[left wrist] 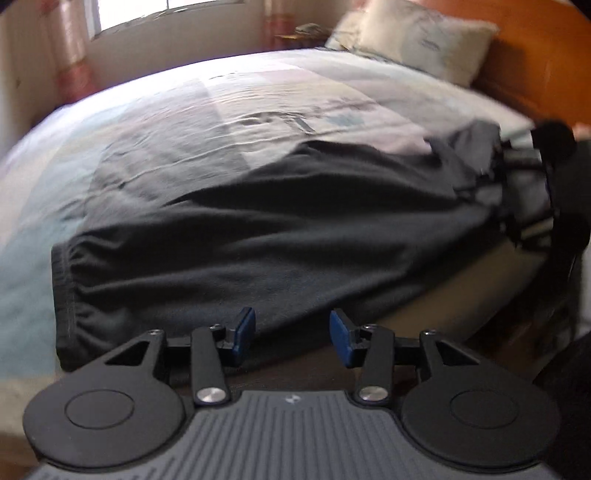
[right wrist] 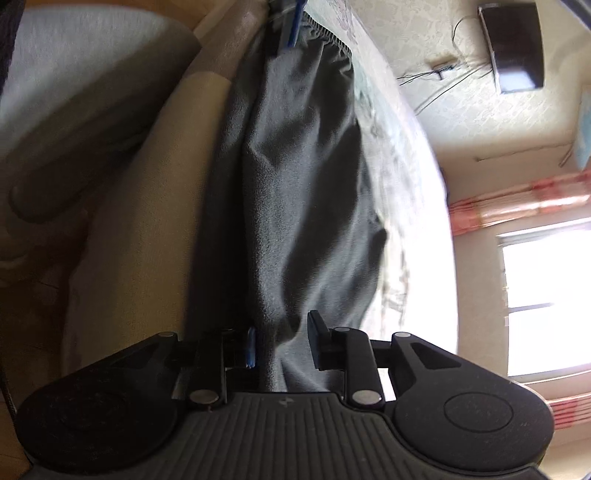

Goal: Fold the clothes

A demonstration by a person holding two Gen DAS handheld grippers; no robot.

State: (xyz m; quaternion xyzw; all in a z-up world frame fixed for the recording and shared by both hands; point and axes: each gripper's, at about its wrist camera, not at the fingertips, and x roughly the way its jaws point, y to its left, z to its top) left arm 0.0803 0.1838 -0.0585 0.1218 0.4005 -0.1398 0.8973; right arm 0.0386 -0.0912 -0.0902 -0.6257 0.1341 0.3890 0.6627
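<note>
A dark grey garment (left wrist: 258, 229) with an elastic waistband (left wrist: 62, 273) lies stretched along the near edge of the bed. My left gripper (left wrist: 291, 332) hovers over its near hem, open, with nothing between the blue pads. At the garment's far right end the right gripper (left wrist: 513, 173) shows as a dark blur. In the right wrist view the garment (right wrist: 295, 166) runs away from my right gripper (right wrist: 282, 343). Its jaws stand apart with a fold of cloth loose between them. The left gripper's blue finger (right wrist: 291, 33) shows near the waistband at the top.
The bed sheet (left wrist: 221, 103) is pale and patterned, with a pillow (left wrist: 417, 40) against a wooden headboard (left wrist: 535, 74). A bright window (right wrist: 546, 295) with pink curtains lies beyond the bed. The mattress side (right wrist: 147, 221) drops off next to the garment.
</note>
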